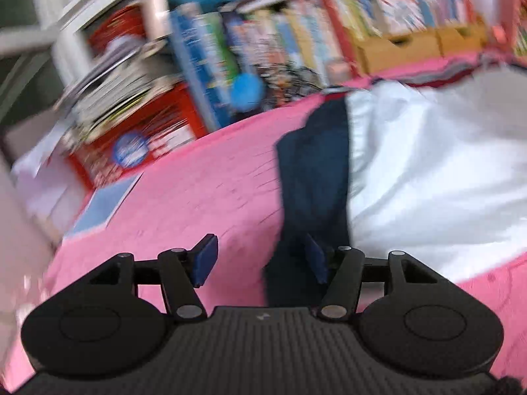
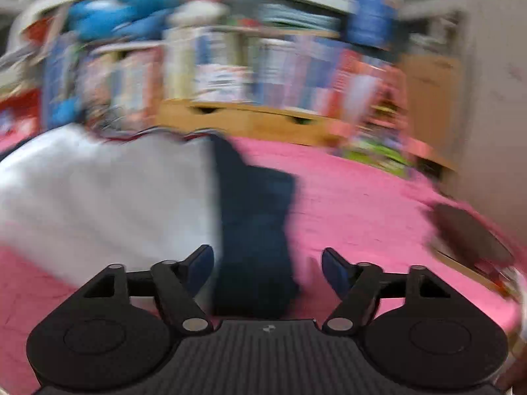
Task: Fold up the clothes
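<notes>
Through the left wrist camera I see my left gripper (image 1: 262, 258) with its jaws apart and nothing pinched, its right blue pad (image 1: 315, 258) over the edge of the navy sleeve of a white-and-navy garment (image 1: 428, 171) lying spread on the pink cloth-covered surface (image 1: 197, 191), with a blurred shelf of colourful books (image 1: 263, 39) behind. From the right wrist camera, my right gripper (image 2: 267, 270) stands wide and empty above the garment's other navy sleeve (image 2: 257, 223), white body to the left, a dark round object (image 2: 471, 233) far right; I cannot tell what it is.
</notes>
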`<action>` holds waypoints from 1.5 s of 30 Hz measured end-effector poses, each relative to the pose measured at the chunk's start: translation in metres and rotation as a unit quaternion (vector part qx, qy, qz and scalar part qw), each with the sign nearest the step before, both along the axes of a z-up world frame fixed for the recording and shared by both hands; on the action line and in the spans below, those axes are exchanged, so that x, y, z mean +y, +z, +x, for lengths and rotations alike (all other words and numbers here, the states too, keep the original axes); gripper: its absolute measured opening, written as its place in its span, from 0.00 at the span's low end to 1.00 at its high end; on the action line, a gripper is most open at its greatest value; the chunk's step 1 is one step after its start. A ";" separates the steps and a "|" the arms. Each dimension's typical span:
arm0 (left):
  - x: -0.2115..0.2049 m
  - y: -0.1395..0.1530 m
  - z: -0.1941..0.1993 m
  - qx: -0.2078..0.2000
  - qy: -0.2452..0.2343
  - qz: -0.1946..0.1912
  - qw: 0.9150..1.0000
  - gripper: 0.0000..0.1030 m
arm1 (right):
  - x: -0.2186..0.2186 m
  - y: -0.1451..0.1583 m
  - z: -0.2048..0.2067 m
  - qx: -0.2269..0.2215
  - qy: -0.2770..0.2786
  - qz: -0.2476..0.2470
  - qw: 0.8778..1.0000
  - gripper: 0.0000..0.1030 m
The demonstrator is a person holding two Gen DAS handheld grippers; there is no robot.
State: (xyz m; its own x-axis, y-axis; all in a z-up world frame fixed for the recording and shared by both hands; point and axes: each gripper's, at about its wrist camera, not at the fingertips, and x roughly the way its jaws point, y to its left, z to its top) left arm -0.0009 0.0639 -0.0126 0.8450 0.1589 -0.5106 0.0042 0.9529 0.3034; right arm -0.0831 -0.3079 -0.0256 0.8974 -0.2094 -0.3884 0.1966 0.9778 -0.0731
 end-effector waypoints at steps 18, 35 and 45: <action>-0.108 0.002 -0.021 -0.035 -0.122 -0.075 0.989 0.63 | 0.123 0.024 0.009 -0.013 0.201 0.014 0.979 0.68; -0.045 0.023 -0.018 -0.030 0.007 0.030 0.999 0.60 | -0.006 0.033 -0.018 -0.005 0.040 0.044 0.998 0.64; -0.123 0.043 0.114 -0.039 -0.120 -0.058 0.990 0.53 | 0.086 0.080 0.158 0.014 0.217 0.047 0.975 0.53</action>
